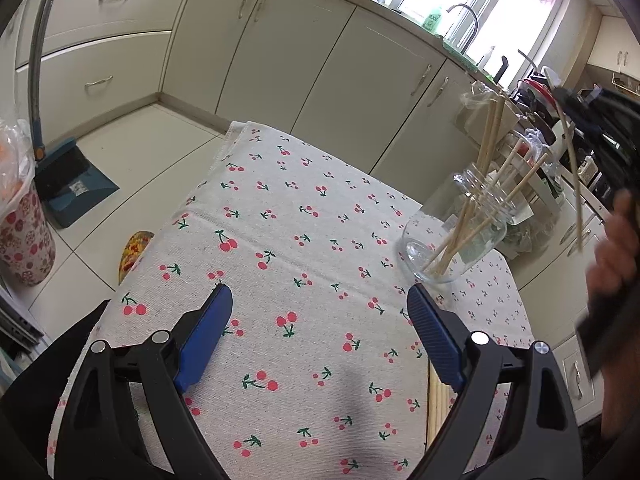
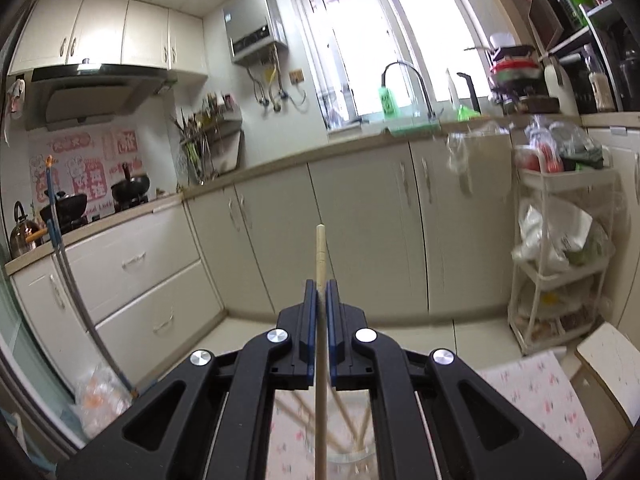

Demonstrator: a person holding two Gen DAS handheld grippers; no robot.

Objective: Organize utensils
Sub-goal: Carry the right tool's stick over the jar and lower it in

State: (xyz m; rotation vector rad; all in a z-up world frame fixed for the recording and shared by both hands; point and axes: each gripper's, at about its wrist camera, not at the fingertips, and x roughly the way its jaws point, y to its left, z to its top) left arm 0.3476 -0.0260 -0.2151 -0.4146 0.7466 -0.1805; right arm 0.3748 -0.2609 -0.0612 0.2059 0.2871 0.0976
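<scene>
A clear glass jar [image 1: 456,232] stands on the cherry-print cloth [image 1: 304,248] at the right, with several wooden chopsticks [image 1: 486,184] leaning in it. My left gripper [image 1: 320,300] is open and empty, low over the cloth, left of the jar. A bundle of loose chopsticks [image 1: 436,412] lies under its right finger. My right gripper [image 2: 320,292] is shut on one chopstick [image 2: 320,252], held upright above the jar, whose rim [image 2: 352,458] shows below. In the left wrist view that chopstick [image 1: 574,196] hangs at the far right.
Kitchen cabinets [image 1: 280,52] run behind the table. A dustpan [image 1: 76,184] and a patterned bin [image 1: 24,236] stand on the floor at the left. A white rack [image 2: 560,252] stands at the right. A box [image 2: 608,368] sits beside the table.
</scene>
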